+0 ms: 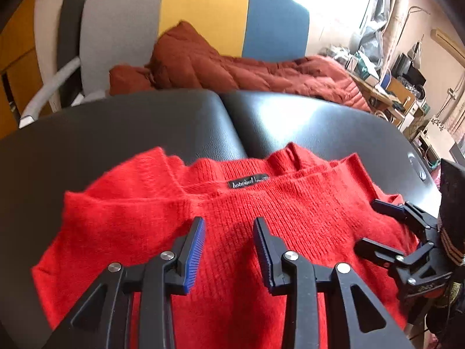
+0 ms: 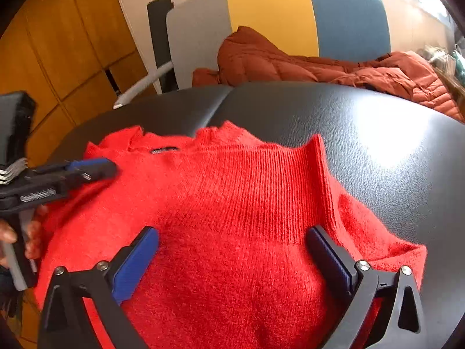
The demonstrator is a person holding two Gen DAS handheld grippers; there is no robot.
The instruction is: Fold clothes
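A red knit sweater lies on the black padded table, folded, its collar and black label pointing away from me. My left gripper hovers over the sweater's middle, open and empty. My right gripper is wide open over the ribbed hem part of the sweater, empty. The right gripper also shows at the right edge of the left wrist view, beside the sweater's edge. The left gripper shows at the left of the right wrist view, over the sweater near the label.
A rust-brown puffer jacket lies beyond the table against a grey, yellow and blue chair back. A cluttered desk stands at the far right. Wooden cabinets are at the left. The table's far half is bare black padding.
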